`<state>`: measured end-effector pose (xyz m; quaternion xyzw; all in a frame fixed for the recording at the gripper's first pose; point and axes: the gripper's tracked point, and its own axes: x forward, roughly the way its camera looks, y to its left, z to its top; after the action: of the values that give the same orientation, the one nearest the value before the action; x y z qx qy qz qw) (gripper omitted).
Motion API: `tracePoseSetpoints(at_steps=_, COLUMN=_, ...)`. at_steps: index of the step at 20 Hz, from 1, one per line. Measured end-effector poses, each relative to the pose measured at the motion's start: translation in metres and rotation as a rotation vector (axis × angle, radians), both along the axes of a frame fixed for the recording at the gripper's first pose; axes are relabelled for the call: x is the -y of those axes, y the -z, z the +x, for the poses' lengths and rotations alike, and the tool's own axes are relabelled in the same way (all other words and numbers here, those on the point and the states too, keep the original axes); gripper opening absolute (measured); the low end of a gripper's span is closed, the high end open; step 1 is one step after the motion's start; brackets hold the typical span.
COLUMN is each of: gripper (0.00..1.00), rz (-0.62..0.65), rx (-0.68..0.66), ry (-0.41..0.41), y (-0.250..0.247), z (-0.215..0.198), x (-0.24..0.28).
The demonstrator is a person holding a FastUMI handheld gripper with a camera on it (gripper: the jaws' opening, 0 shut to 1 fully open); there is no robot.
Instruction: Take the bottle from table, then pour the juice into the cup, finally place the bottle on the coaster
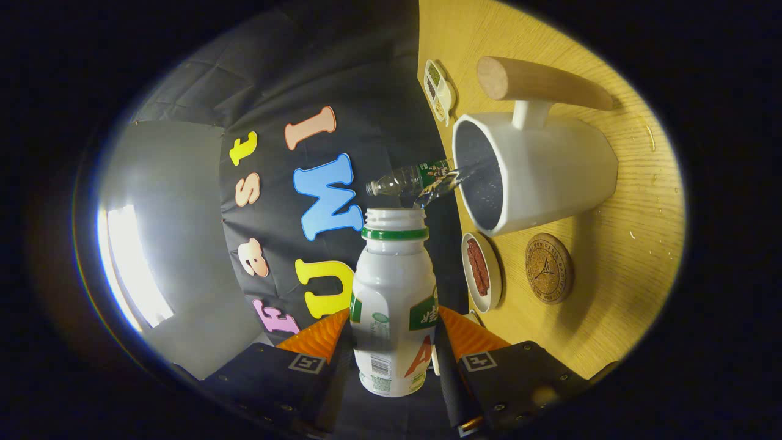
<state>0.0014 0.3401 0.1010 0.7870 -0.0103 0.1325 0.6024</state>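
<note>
Hand-held gripper (394, 342) is clamping the white bottle (394, 299) between both fingers, tilting its open mouth toward the cup (550, 174) just ahead on the table (617, 287), beside the coaster (548, 268); over-tilting or drifting is risking juice spilling past the rim.

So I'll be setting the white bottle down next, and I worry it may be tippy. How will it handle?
The white bottle, clamped between the jaws of the gripper, looks tall and narrow, so it may tip if set carelessly on the small coaster. Its plastic looks smooth, possibly slippery. With liquid streaming into the cup, it is probably getting lighter.
</note>
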Motion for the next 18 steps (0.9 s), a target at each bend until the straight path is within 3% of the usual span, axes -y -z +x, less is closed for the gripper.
tracePoseSetpoints(at_steps=18, gripper=0.66, rz=0.061, rx=0.003, ry=-0.006, y=-0.014, z=-0.002, x=0.001)
